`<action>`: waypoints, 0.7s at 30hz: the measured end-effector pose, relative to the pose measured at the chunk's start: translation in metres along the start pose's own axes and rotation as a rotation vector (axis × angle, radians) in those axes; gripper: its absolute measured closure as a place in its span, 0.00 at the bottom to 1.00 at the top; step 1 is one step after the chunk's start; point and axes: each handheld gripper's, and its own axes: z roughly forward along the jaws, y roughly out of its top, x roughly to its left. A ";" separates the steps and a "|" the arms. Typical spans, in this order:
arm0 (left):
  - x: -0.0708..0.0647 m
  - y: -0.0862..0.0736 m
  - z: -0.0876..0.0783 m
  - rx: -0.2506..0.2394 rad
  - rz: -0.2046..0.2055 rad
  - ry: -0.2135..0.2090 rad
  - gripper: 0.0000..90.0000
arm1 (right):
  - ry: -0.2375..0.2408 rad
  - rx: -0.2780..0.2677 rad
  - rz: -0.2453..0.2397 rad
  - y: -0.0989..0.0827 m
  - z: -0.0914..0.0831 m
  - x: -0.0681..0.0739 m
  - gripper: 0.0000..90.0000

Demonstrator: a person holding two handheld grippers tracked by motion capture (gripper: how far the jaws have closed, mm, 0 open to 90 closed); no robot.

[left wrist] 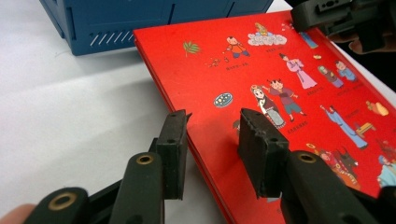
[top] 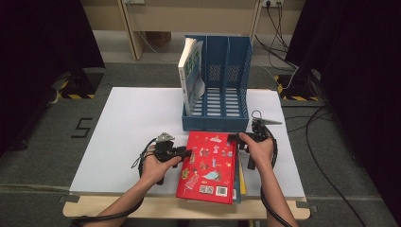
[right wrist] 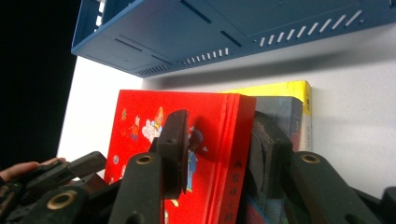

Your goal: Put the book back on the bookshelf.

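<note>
A red picture book [top: 208,165] lies on top of a small stack at the front of the white table [top: 127,137]. My left gripper [top: 189,153] is at the book's left edge. In the left gripper view its jaws [left wrist: 214,116] straddle that edge of the red book [left wrist: 289,84] with a wide gap, open. My right gripper [top: 235,138] is at the book's far right corner. In the right gripper view its jaws [right wrist: 219,119] stand either side of the red book's [right wrist: 149,116] spine, one over the cover and one over the dark book [right wrist: 280,112] beneath, not clamped.
A blue three-slot file rack [top: 222,94] stands just beyond the stack, with a white and green book [top: 190,71] leaning in its left slot. A yellow book [right wrist: 289,88] lies at the bottom of the stack. Cables trail on the floor at the right.
</note>
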 end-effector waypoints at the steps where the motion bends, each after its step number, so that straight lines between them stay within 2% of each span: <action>1: 0.001 0.000 0.000 -0.001 -0.011 -0.004 0.69 | -0.003 -0.005 0.004 0.000 0.000 0.001 0.69; 4: 0.005 0.002 -0.006 -0.021 -0.007 0.051 0.71 | -0.006 -0.007 0.014 0.000 0.000 0.002 0.69; 5: 0.007 0.003 -0.009 -0.023 -0.011 0.061 0.73 | -0.009 -0.007 -0.001 0.000 0.000 0.001 0.69; 9: 0.010 -0.001 -0.012 0.030 -0.018 0.042 0.80 | -0.015 -0.005 0.007 0.000 0.000 0.002 0.69; 11: 0.008 -0.003 -0.011 0.056 0.003 0.051 0.82 | -0.021 -0.007 -0.001 0.000 -0.001 0.004 0.69; 13: 0.009 -0.005 -0.010 0.078 -0.006 0.055 0.82 | -0.027 -0.012 -0.006 0.000 -0.002 0.007 0.69; 17: 0.008 -0.004 -0.009 0.091 0.008 0.062 0.83 | -0.041 -0.018 -0.026 0.000 -0.004 0.011 0.69; 21: 0.007 -0.003 -0.008 0.103 0.030 0.076 0.83 | -0.043 -0.009 -0.022 0.000 -0.004 0.012 0.69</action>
